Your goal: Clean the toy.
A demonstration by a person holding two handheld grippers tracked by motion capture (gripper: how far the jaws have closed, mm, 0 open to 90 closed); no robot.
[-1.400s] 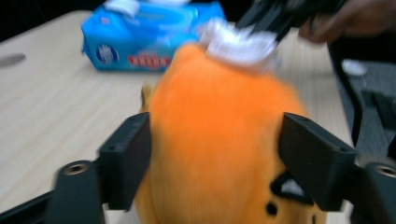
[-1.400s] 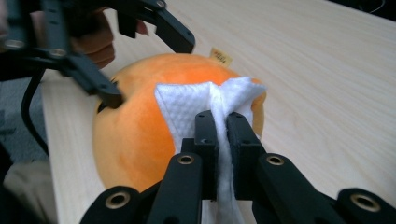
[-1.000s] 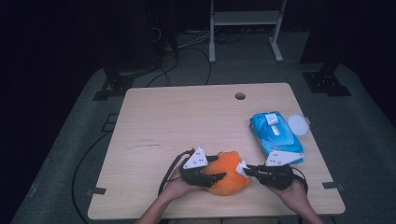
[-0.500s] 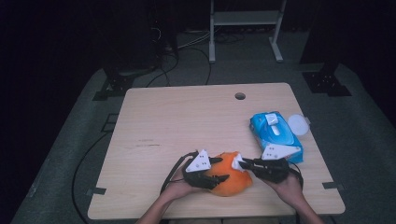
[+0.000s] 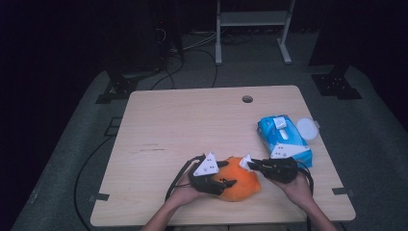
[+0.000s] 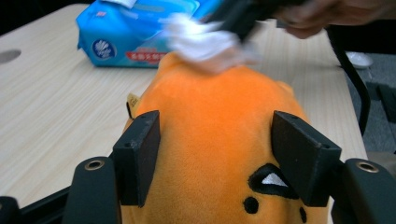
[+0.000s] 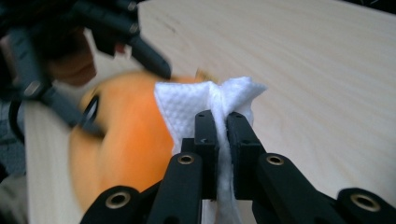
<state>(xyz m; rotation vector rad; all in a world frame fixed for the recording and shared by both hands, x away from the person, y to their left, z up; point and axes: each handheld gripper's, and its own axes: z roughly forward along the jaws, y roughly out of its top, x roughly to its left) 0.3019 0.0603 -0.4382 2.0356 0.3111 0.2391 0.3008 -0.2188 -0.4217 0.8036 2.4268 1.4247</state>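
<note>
Your left hand-held gripper (image 6: 215,158) clamped round the orange plush toy (image 5: 239,179) near the tabletop's (image 5: 192,120) front edge, your right hand-held gripper (image 7: 222,116) pinched tight on a white wipe (image 7: 196,105) touching the toy's top, blue wipes pack (image 5: 281,134) by the right edge.

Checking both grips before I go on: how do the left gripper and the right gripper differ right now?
The left gripper has its jaws spread wide around the orange plush toy; the right gripper has its jaws pinched tight on a white wipe. The left steadies the toy from the side; the right presses the wipe against its top. Both are hand-held with black jaws and meet at the toy.
</note>
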